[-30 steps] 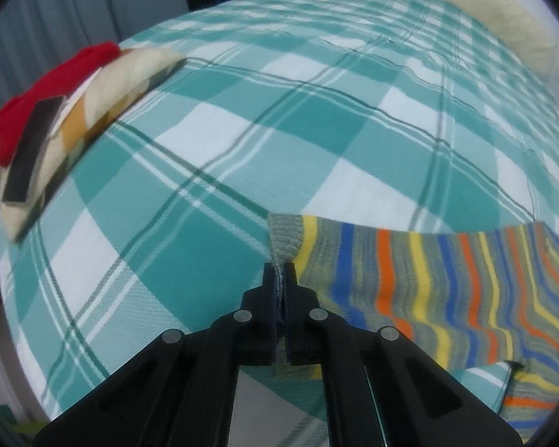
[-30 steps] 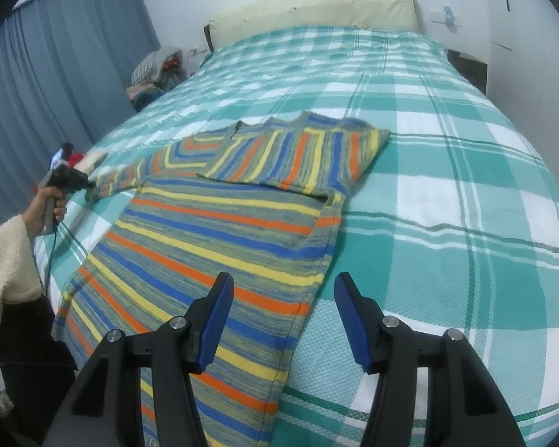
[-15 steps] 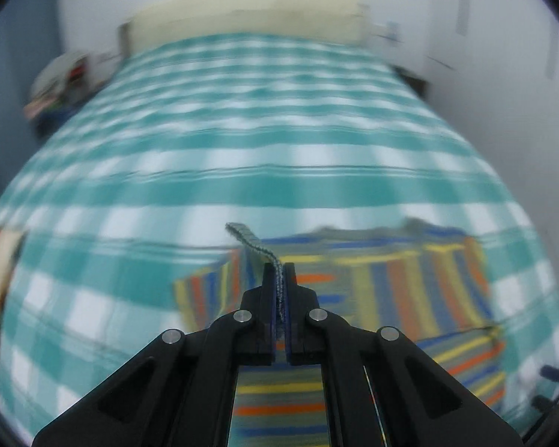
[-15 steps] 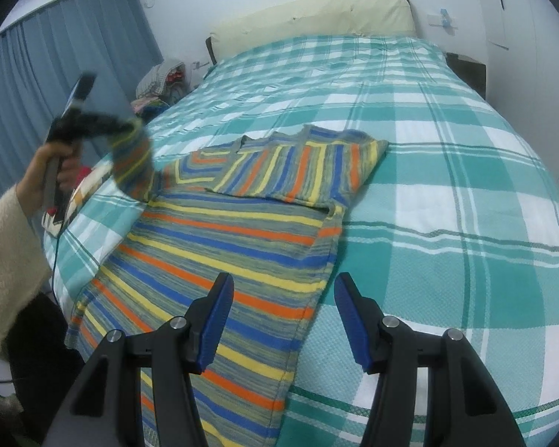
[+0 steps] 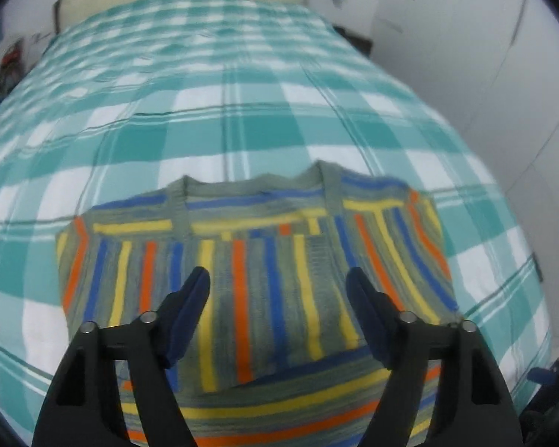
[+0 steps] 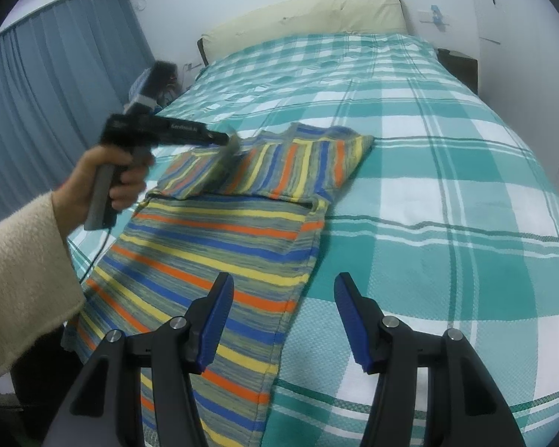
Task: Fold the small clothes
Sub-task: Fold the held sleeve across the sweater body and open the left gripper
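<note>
Green and white checks are covering the big bed point(image 6: 447, 171), with a pale headboard point(image 6: 305, 11) at the far end and blue curtains point(image 6: 56, 93) on the left. Lying flat on the bed is a stripy sweater point(image 6: 212, 260), with both sleeves folded over its far part. A hand point(image 6: 108, 178) in a fluffy cream sleeve point(image 6: 22, 279) is holding the left claw point(image 5: 277, 279) over the folded sleeves. Its jaws have just been opening, and nothing is sitting between them. Near the sweater's right edge, the right claw point(image 6: 283, 290) is hanging released, gripping nothing.
</note>
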Available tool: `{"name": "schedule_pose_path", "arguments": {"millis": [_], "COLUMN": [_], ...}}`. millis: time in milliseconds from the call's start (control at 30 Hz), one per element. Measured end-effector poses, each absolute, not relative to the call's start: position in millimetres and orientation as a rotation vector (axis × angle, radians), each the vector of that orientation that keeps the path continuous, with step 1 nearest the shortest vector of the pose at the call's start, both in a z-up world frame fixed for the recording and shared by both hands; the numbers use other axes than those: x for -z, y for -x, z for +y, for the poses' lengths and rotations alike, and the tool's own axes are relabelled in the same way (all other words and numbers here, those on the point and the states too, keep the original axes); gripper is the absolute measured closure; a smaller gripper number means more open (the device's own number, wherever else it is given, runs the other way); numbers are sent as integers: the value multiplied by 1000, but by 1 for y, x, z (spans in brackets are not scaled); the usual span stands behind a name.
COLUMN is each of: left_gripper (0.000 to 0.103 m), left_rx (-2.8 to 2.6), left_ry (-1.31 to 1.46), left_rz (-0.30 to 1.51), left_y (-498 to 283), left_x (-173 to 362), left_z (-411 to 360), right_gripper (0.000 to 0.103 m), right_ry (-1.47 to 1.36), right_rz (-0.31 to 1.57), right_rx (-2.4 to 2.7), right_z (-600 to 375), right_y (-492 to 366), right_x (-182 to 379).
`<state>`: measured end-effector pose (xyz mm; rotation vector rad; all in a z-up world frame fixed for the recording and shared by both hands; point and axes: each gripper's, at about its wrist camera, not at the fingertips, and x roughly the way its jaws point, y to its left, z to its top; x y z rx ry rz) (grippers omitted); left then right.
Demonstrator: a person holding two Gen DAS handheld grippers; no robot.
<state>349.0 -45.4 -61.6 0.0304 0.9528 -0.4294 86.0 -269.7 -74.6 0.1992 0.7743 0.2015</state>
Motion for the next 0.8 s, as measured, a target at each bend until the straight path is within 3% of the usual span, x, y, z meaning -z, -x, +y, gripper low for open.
{"name": "schedule_pose_path", "arguments": {"millis": [167, 267, 400, 500, 667, 700, 767, 800], "left_gripper": [20, 12, 12, 12, 18, 26, 78, 96], "left_rx": [324, 243, 136, 271, 357, 359, 387, 369], "left_ry": [-14, -37, 36, 141, 51, 61, 105, 95], "left_rz": [976, 954, 957, 949, 990, 1006, 1058, 1085], "left_y": [-338, -328, -317, -308, -320, -326, -335, -339], "left_x": [63, 66, 80, 82, 92, 97, 107, 113], "left_z": [19, 70, 147, 156, 110, 102, 95, 97], "right_gripper": [47, 47, 47, 47, 47, 47, 47, 47], "right_ry": [-177, -149, -125, -127, -135, -129, -106, -92], "right_rz": [766, 771, 772, 788, 799, 800, 802, 803], "right_rx": [-188, -154, -121, -101, -81, -78, -70, -66], "right_z": [-269, -269, -271, -272, -268, -266, -261, -259], "right_y": [-85, -85, -85, -89, -97, -99, -100, -101], "right_x": [72, 73, 75, 80, 86, 87, 88, 89]}}
